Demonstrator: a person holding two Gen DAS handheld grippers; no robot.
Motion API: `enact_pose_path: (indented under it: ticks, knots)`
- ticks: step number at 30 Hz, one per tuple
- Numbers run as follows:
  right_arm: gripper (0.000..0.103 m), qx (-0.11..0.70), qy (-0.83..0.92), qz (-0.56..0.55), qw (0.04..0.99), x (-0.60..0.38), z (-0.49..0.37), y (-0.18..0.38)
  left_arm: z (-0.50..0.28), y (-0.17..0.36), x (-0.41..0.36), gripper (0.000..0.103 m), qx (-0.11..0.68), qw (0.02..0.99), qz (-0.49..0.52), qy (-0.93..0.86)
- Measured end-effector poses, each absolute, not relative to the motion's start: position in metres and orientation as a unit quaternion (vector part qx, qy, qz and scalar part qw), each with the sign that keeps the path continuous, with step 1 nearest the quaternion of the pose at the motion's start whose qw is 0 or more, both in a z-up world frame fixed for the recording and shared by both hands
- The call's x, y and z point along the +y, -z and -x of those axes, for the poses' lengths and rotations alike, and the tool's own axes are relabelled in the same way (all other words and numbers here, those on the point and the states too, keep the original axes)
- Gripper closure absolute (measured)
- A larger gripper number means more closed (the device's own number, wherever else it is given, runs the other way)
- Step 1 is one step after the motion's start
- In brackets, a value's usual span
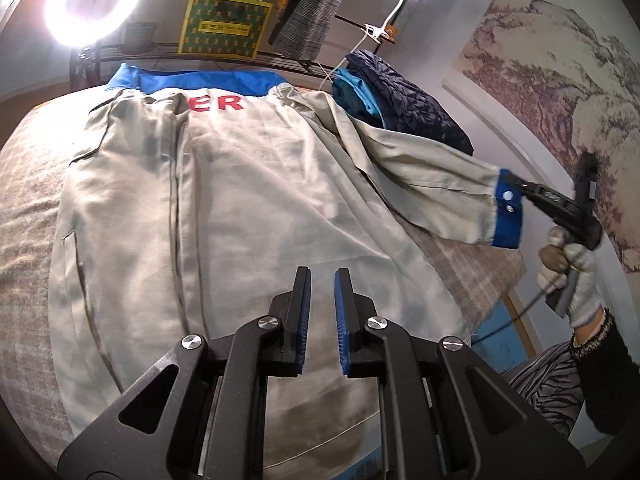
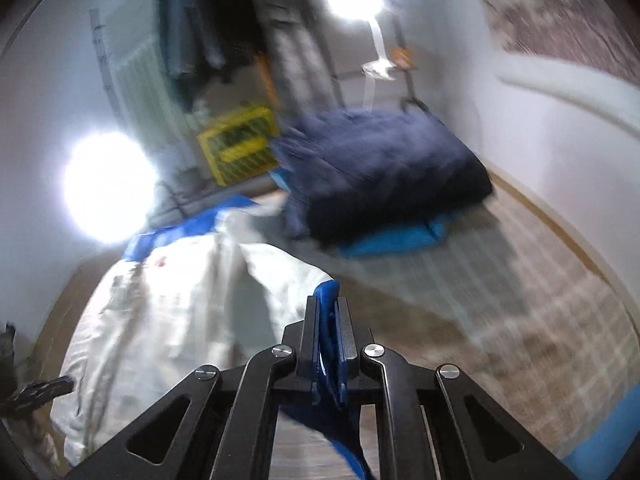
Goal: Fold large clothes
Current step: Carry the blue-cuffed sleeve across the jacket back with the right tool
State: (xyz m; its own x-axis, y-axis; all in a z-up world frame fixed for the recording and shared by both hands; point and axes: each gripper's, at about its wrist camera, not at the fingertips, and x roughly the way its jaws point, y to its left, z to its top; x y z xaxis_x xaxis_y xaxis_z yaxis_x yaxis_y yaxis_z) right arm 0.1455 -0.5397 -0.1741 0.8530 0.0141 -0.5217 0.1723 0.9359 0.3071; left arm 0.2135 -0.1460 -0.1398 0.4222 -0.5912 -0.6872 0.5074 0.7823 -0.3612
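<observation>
The left gripper [image 1: 322,280] is hovering just above the lower back panel of the beige work jacket [image 1: 248,184], its 2 blue-padded jaws standing narrow, nearly together, with nothing between them. The jacket is lying spread back-up on the checked bedcover [image 1: 28,216], its blue collar [image 1: 200,80] at the far end and red lettering just below the collar.

Farther out, to the right, the right gripper [image 2: 327,304] is clamping the blue cuff [image 1: 506,216] of the jacket's right sleeve [image 1: 432,176]; the right wrist view is showing blue fabric pinched tight between the pads, though the picture is blurred. A gloved hand [image 1: 568,276] is holding that gripper off the right edge of the bed, and the sleeve is stretching out from the shoulder with the cuff lifted clear of the cover.

The step in hand looks like the sleeve fold: 1 sleeve is gripped and raised, and it is not yet lying across the back. The next move probably calls for carrying the cuff inward over the back panel and laying it flat, while the left gripper stays near the body to steady it.

Beyond the sleeve, a navy quilted jacket [image 1: 412,100] is sitting on a teal garment [image 1: 356,92] near the far corner.
</observation>
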Motion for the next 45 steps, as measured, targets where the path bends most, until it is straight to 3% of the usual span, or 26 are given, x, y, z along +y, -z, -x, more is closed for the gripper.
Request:
enact_pose_path:
  ticks: [8, 17, 22, 31, 33, 36, 42, 44, 45]
  knots:
    - [0.099, 0.234, -0.115, -0.055, 0.964, -0.409, -0.133, 0.137, -0.214, 0.138, -0.129, 0.093, 0.424, 0.85, 0.053, 0.307]
    - [0.1, 0.307, -0.278, 0.11, 0.903, -0.269, -0.124, 0.2, -0.222, 0.141, -0.108, 0.093, 0.43, 0.854, 0.078, 0.284]
    - [0.1, 0.355, -0.315, 0.179, 0.862, -0.247, -0.112, 0.245, -0.22, 0.147, -0.109, 0.093, 0.438, 0.85, 0.073, 0.283]
    - [0.099, 0.388, -0.344, 0.241, 0.821, -0.257, -0.093, 0.268, -0.221, 0.171, -0.139, 0.093, 0.475, 0.826, 0.057, 0.298]
    - [0.095, 0.392, -0.345, 0.225, 0.823, -0.262, -0.095, 0.265, -0.22, 0.175, -0.145, 0.093, 0.48, 0.822, 0.052, 0.301]
    - [0.064, 0.386, -0.364, 0.202, 0.824, -0.269, -0.091, 0.254, -0.217, 0.182, -0.15, 0.093, 0.494, 0.811, 0.056, 0.309]
    - [0.051, 0.348, -0.406, 0.065, 0.843, -0.326, -0.089, 0.211, -0.195, 0.19, -0.155, 0.091, 0.525, 0.777, 0.09, 0.335]
    - [0.051, 0.339, -0.382, 0.024, 0.86, -0.351, -0.098, 0.203, -0.183, 0.19, -0.159, 0.073, 0.53, 0.766, 0.098, 0.35]
    - [0.051, 0.338, -0.366, 0.0, 0.867, -0.365, -0.105, 0.202, -0.177, 0.19, -0.161, 0.058, 0.531, 0.763, 0.1, 0.354]
